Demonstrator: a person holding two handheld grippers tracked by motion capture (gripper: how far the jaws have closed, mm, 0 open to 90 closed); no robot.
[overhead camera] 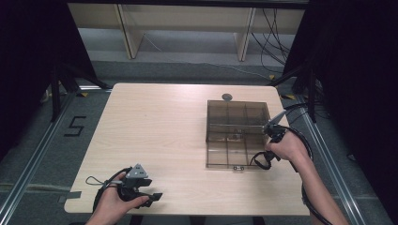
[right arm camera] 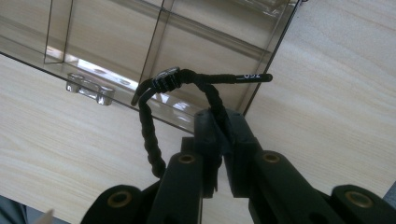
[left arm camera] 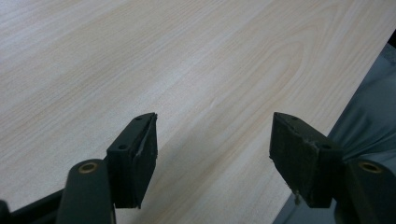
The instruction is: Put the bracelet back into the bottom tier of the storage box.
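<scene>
While my left gripper (left arm camera: 212,158) idles open, my right gripper (right arm camera: 223,140) pinches a black cord (right arm camera: 149,126) beside the box (overhead camera: 238,133), not yet stowed.

Before me, pale wood-grain table (overhead camera: 155,136), small round dark disc (overhead camera: 227,97) near its far edge, black "5" floor marking (overhead camera: 75,126) at my left, wooden shelf legs (overhead camera: 129,33) beyond.

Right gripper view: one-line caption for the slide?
Right gripper, jaws shut on a black braided cord, beside the clear divided box on the wooden table.
</scene>
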